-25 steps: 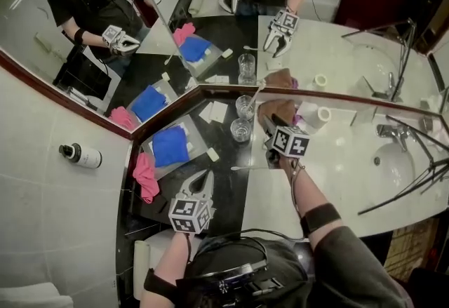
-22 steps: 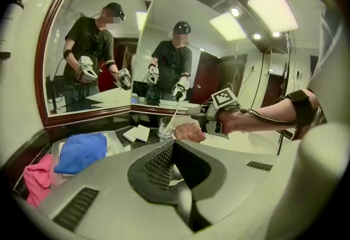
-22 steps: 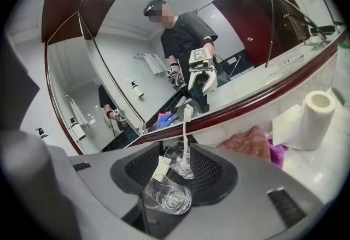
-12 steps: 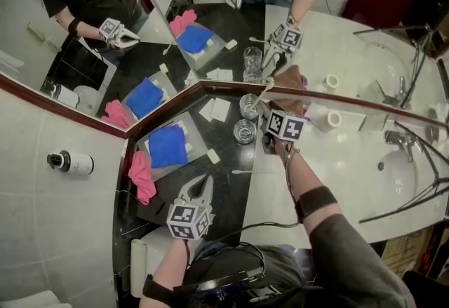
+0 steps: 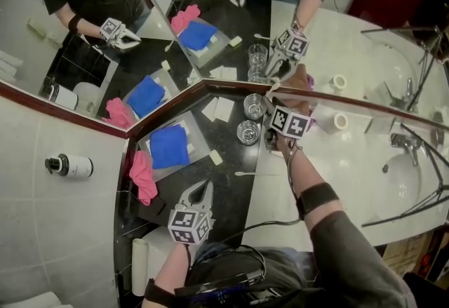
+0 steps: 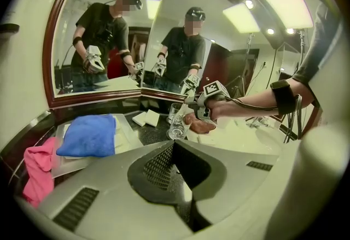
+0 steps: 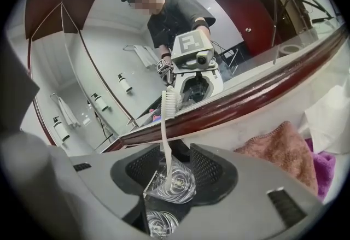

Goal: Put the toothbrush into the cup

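Observation:
A white toothbrush [image 7: 165, 129] stands bristles-up in a clear glass cup [image 7: 174, 181], leaning toward the mirror frame. In the head view this is the far cup [image 5: 254, 106], with the toothbrush [image 5: 269, 91] poking out of it. My right gripper [image 7: 176, 151] hovers over that cup, open, with the handle in the gap and both pads apart from it. It sits right of the cup in the head view [image 5: 266, 114]. A second empty glass [image 5: 248, 132] stands nearer. My left gripper [image 5: 205, 189] is shut and empty over the dark counter, well short of the cups [image 6: 175, 145].
A blue cloth [image 5: 170, 146] lies on a white tray, with a pink cloth [image 5: 144, 177] beside it. A cotton swab [image 5: 247, 173] and small white blocks [image 5: 215, 157] lie on the black counter. A pink-brown towel [image 7: 279, 154] sits right of the cups. The red-brown mirror frame [image 5: 365, 109] runs close behind, and the sink [image 5: 403, 173] is at right.
My right gripper has moved in closer to the far cup and a little lower. The toothbrush head stays up by the mirror frame. My left gripper has sunk slightly.

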